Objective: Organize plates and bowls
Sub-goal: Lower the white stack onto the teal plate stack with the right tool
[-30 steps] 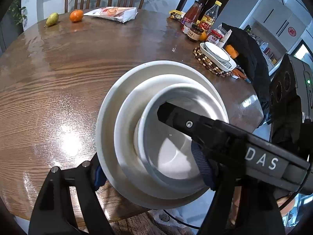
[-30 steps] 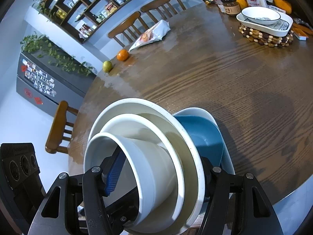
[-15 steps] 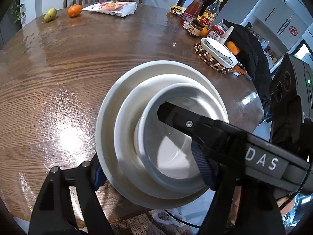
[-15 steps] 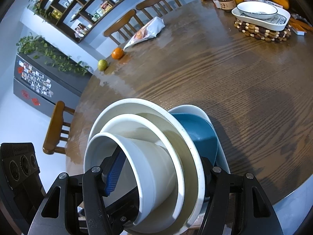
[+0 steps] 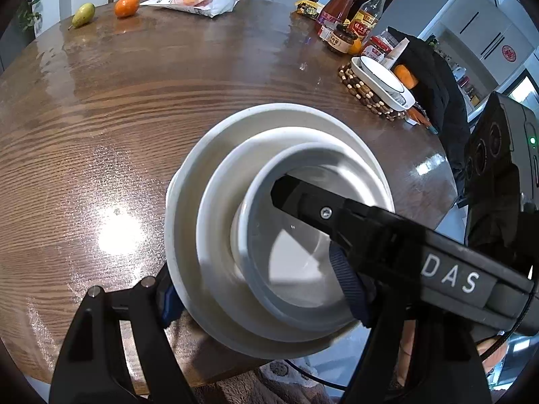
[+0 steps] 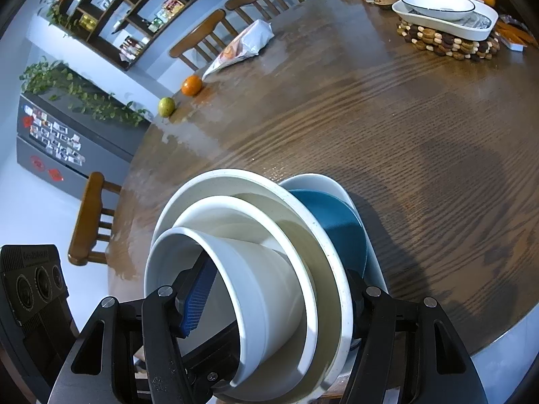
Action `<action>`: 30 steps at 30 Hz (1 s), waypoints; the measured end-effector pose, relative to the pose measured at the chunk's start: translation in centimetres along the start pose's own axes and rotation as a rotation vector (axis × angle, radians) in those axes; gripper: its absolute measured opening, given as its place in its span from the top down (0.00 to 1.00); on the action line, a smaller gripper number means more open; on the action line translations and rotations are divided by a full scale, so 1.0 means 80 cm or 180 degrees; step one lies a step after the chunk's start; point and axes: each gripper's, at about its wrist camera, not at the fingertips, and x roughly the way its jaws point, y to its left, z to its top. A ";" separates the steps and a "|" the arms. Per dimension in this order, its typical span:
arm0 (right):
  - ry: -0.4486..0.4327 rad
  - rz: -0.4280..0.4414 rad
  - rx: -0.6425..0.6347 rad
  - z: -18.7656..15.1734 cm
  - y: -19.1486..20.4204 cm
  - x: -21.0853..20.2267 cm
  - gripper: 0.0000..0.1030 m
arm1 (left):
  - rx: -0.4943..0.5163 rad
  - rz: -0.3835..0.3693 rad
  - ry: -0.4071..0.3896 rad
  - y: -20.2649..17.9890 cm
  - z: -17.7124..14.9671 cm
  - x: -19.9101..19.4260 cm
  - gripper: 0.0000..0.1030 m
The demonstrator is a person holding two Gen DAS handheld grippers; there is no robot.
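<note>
Both of my tongs gripped one nested stack of dishes, tilted up on edge at the near rim of the round wooden table [image 5: 141, 107]. Left tongs [image 5: 256, 289]: one finger lay outside the largest white bowl [image 5: 183, 235], the other reached inside the smallest white bowl [image 5: 293, 262], so the jaws were clamped across the stack's walls. Right tongs [image 6: 273, 306]: one blue-padded finger sat inside the smallest bowl [image 6: 269, 286]; the other pressed from behind the largest bowl [image 6: 331, 269], likewise clamped on the stack. Between these two bowls nested a middle white bowl [image 6: 303, 252]. Directly behind the stack, on the side away from my right tongs, stood a blue plate [image 6: 337, 222] against a white plate [image 6: 323, 181]; whether my right finger touched them I could not tell.

Far ahead of both tongs lay a pear [image 5: 82, 15], an orange [image 5: 126, 1] and a snack bag [image 5: 198, 0]. Ahead and to the right of my left tongs sat a beaded trivet [image 5: 363, 91] carrying a white dish [image 5: 380, 80], with sauce bottles [image 5: 350, 10] beyond it.
</note>
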 end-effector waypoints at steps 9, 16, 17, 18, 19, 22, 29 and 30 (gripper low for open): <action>0.0034 -0.0015 0.0018 0.002 -0.003 0.006 0.35 | -0.0010 -0.0014 0.0028 0.003 0.003 0.006 0.27; 0.0006 -0.0019 0.0012 0.005 -0.004 0.011 0.35 | -0.0039 -0.0028 0.0027 0.007 0.007 0.009 0.27; 0.0005 -0.0024 0.0010 0.006 -0.004 0.011 0.35 | -0.0041 -0.0034 0.0031 0.007 0.007 0.009 0.27; 0.0007 -0.0025 0.0007 0.007 -0.003 0.011 0.35 | -0.0043 -0.0039 0.0034 0.008 0.007 0.009 0.27; 0.0009 -0.0029 0.0002 0.009 -0.003 0.013 0.35 | -0.0044 -0.0043 0.0040 0.009 0.008 0.010 0.27; 0.0011 -0.0028 0.0008 0.011 -0.003 0.015 0.35 | -0.0049 -0.0087 0.0065 0.010 0.010 0.014 0.27; 0.0026 0.0014 0.0037 0.016 -0.007 0.018 0.35 | -0.0023 -0.0101 0.0048 0.009 0.010 0.015 0.27; 0.0021 0.0015 0.0037 0.017 -0.007 0.018 0.35 | -0.0018 -0.0103 0.0038 0.009 0.009 0.014 0.27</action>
